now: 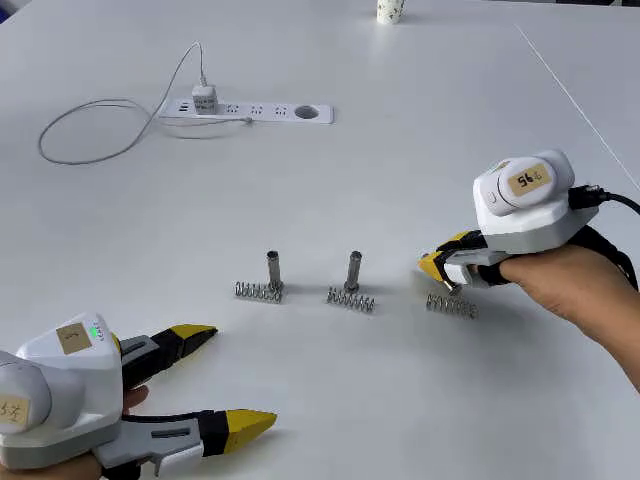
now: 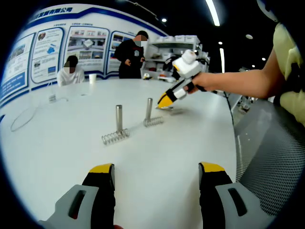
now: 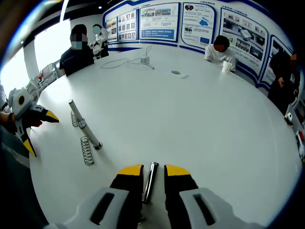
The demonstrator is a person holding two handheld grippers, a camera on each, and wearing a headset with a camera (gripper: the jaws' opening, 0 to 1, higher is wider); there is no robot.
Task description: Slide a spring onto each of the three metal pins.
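Two metal pins (image 1: 273, 270) (image 1: 353, 269) stand upright on the white table (image 1: 400, 170), each with a spring (image 1: 258, 292) (image 1: 350, 299) lying at its foot. A third spring (image 1: 451, 305) lies just below my right gripper (image 1: 440, 268). That right gripper (image 3: 153, 169) is shut on a third metal pin (image 3: 150, 179), held between its yellow-tipped fingers. My left gripper (image 1: 228, 378) sits at the near left, open and holding nothing, some way from the pins. From the left gripper view the pins (image 2: 118, 118) (image 2: 149, 109) stand ahead of the left gripper (image 2: 156, 169).
A white power strip (image 1: 245, 110) with a plugged charger and a looping cable (image 1: 80, 130) lies at the back left. A paper cup (image 1: 391, 10) stands at the far edge. People sit at the table's far side in both gripper views.
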